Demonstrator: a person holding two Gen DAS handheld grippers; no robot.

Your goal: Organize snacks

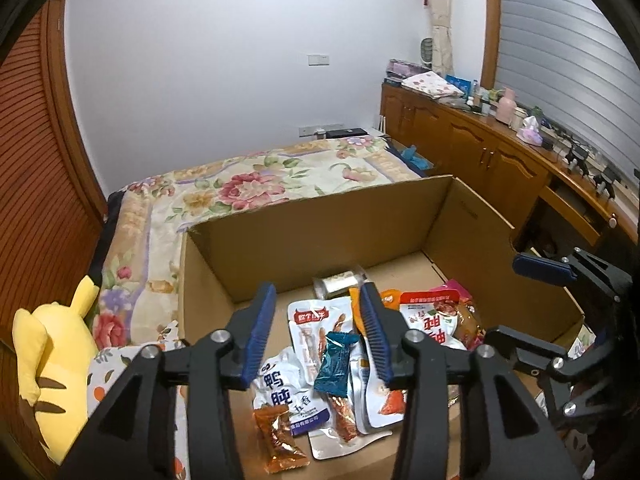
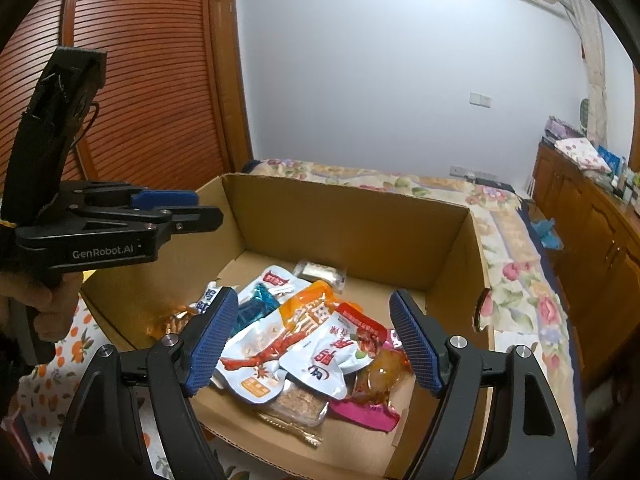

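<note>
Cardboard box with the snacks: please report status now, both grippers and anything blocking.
Left gripper open, empty, over teal packet. Right gripper open, empty. Snack packets piled in cardboard box. Nothing blocking.

Home bedroom: bed with floral quilt (image 1: 256, 184), wooden louvred wardrobe doors (image 2: 160, 80), wooden sideboard (image 1: 480, 144) cluttered with toiletries along window blind (image 1: 560, 40), yellow plush toy (image 1: 52, 360) at bed edge.

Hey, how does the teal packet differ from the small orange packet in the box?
The teal packet lies on top of the white pouches; the small orange packet lies on the cardboard box floor. The teal one is opaque, the orange one see-through. The teal one sits farther in. Both are small, sealed, crinkly wrappers.
</note>
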